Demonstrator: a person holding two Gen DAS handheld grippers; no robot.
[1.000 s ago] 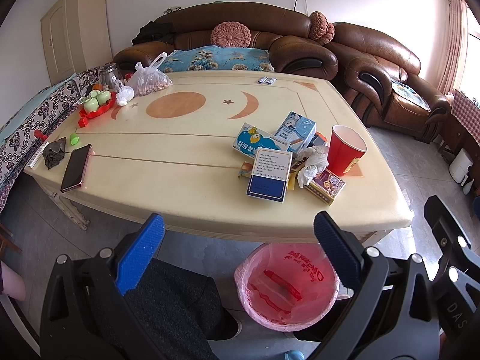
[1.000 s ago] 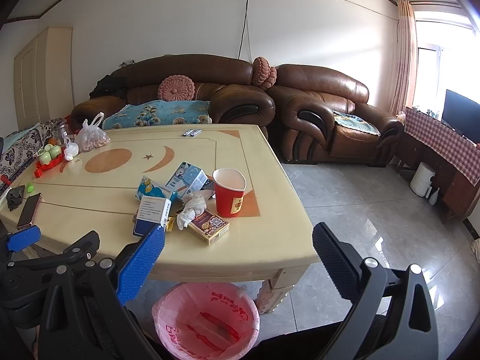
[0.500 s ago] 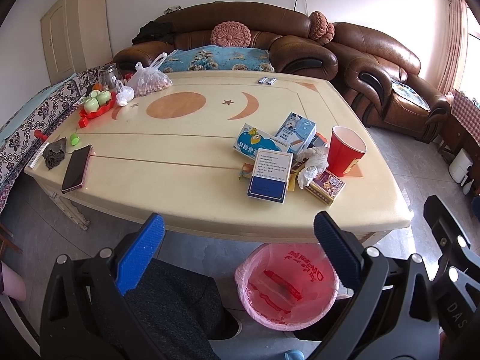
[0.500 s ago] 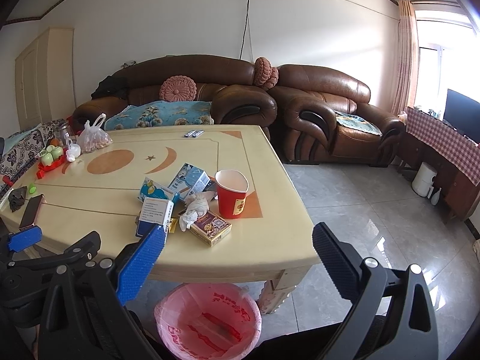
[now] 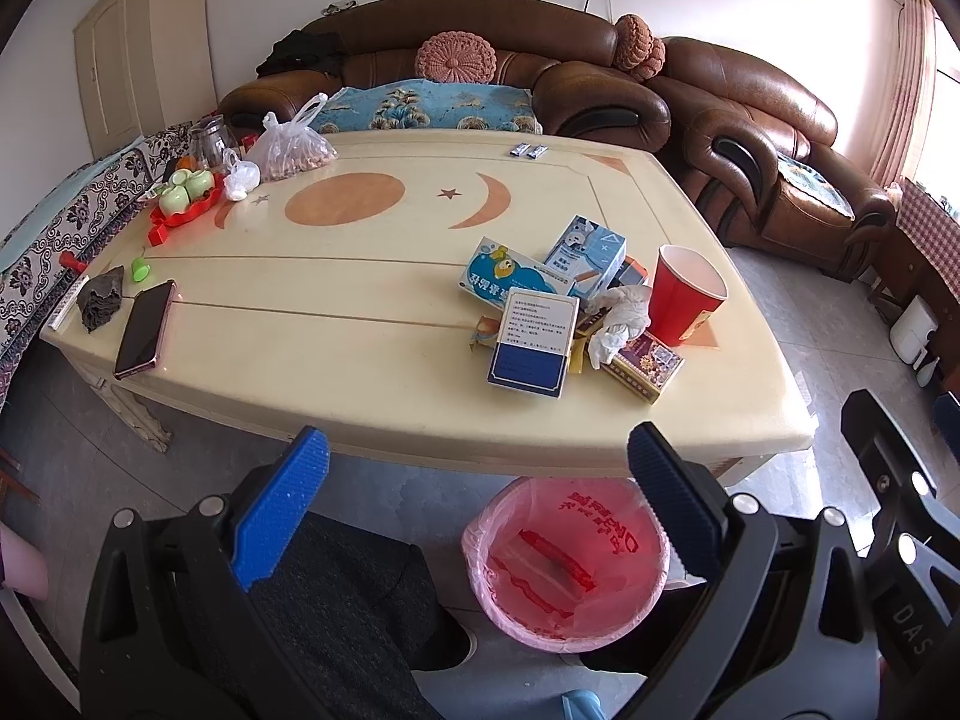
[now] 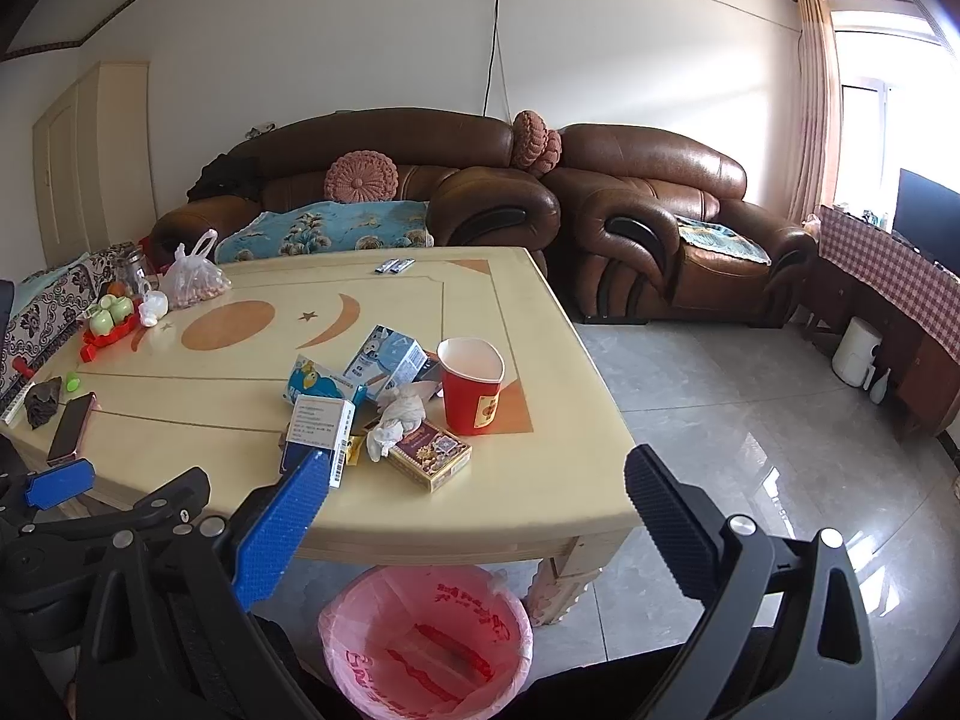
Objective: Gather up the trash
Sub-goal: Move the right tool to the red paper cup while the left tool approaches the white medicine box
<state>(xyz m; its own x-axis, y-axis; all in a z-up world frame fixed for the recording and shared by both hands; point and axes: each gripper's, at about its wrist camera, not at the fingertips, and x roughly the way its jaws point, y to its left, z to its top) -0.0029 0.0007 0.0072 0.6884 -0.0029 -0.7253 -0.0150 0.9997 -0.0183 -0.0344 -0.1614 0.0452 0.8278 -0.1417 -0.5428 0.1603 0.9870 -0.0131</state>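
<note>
Both tools gape wide and carry nothing: left tool (image 5: 477, 471), right tool (image 6: 474, 495). The trash lies in a heap on the cream oval table (image 5: 360, 348), near its front edge: white-and-blue flat carton (image 5: 531, 339), crumpled white tissue (image 5: 618, 318), red paper cup (image 5: 684, 294). The pink-lined waste bin (image 5: 567, 564) stands on the floor below. The heap lies ahead and rightward of my left tool; the right one looks nearer

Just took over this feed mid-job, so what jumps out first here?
A heap of trash on the table's near right part: red paper cup, crumpled tissue, several small boxes. Below that edge stands a bin lined with a pink bag. Both grippers, left and right, hang open, holding nothing.
</note>
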